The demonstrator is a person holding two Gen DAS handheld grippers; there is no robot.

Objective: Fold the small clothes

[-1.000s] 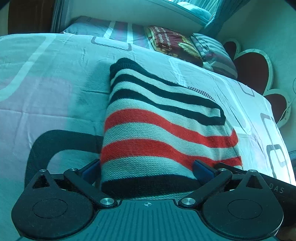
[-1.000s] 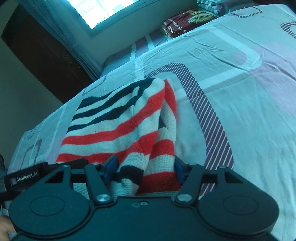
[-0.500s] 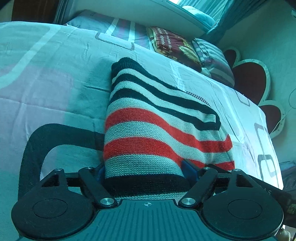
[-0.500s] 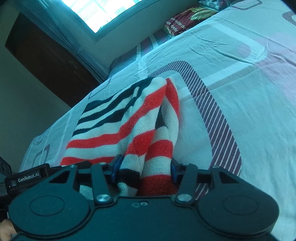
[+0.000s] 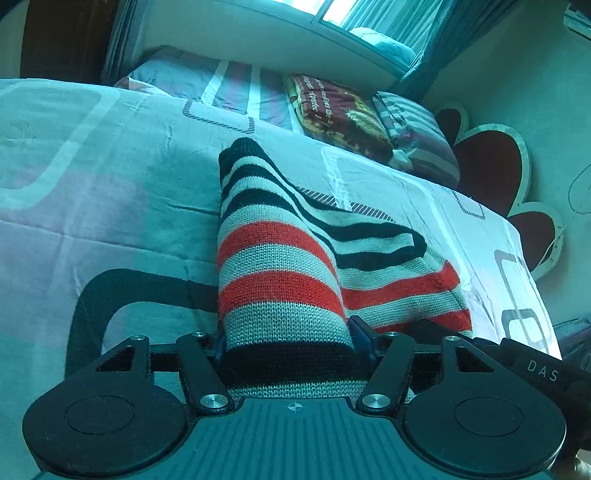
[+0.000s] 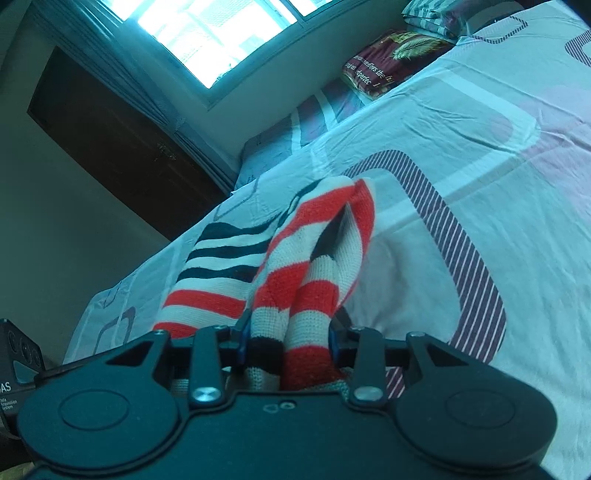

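Note:
A knitted garment with red, white and black stripes (image 5: 280, 258) lies on the bed, its near edge lifted. My left gripper (image 5: 288, 339) is shut on the near hem, with the fabric bunched between the blue pads. The same striped garment (image 6: 314, 258) shows in the right wrist view, where my right gripper (image 6: 286, 339) is shut on another bunched part of the near edge. The cloth rises in folds from the bed toward both grippers. The far end with the black stripes rests on the sheet.
The bed sheet (image 5: 110, 192) is pale with rounded rectangle patterns. Pillows and a dark red folded blanket (image 5: 340, 110) lie at the head of the bed. A heart-shaped headboard (image 5: 491, 166) stands at right. A window (image 6: 221, 33) and a dark wardrobe (image 6: 110, 147) are behind.
Both grippers have closed tighter on the garment's near edge and lifted it. The cloth has bunched into narrower, steeper folds.

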